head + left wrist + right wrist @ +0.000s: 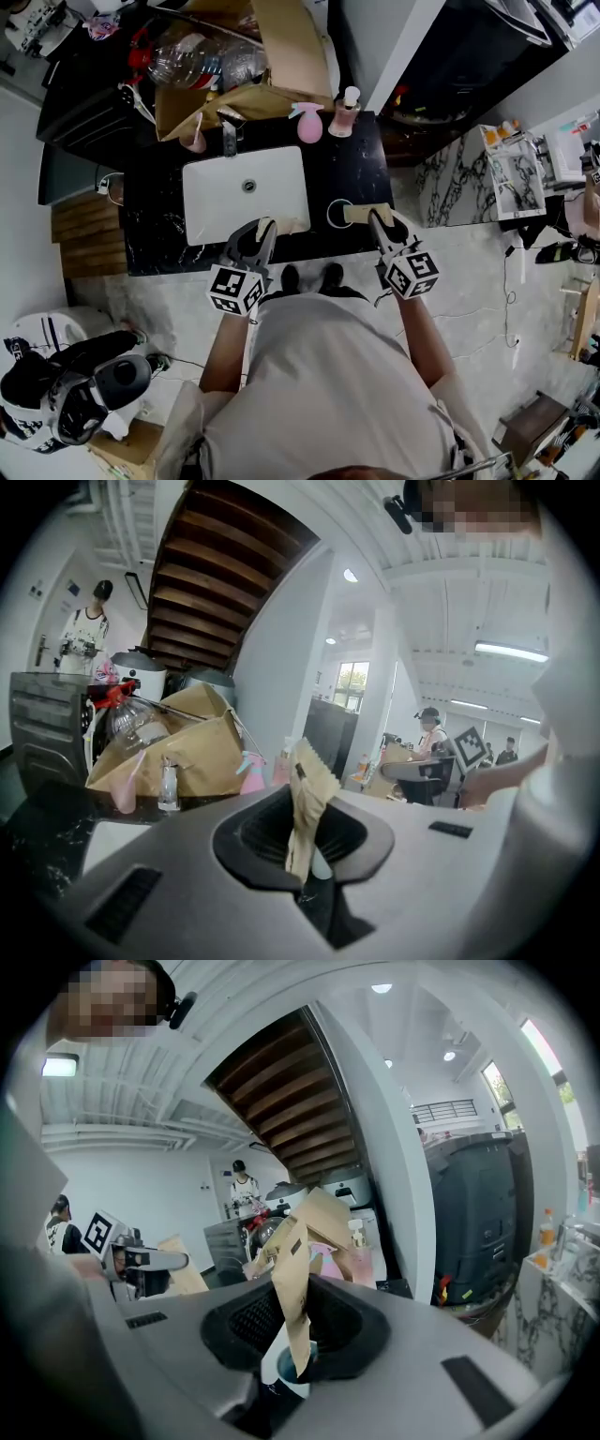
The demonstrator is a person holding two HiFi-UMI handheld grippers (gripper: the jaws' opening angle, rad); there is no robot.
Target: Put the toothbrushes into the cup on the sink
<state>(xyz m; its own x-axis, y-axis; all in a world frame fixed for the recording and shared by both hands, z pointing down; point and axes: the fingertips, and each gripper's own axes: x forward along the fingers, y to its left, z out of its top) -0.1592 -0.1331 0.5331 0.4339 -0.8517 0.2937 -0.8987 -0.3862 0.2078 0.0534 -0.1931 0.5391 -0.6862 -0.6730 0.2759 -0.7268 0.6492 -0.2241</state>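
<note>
So, each toothbrush comes in a flat tan paper sleeve with a small dark mark, and each gripper has its jaws clamped on one. The right gripper (375,218) (295,1335) pinches the right toothbrush packet (360,213) (292,1283), whose far end reaches the mouth of the white, round-rimmed cup (328,216) (275,1378). The left gripper (265,229) (302,834) squeezes the left toothbrush packet (287,226) (309,785), saw-toothed at its end, just left of the cup and over the white basin's (220,202) front corner.

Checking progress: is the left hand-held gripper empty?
No, the left hand-held gripper is shut on a tan paper packet that sticks up between its jaws.
</note>
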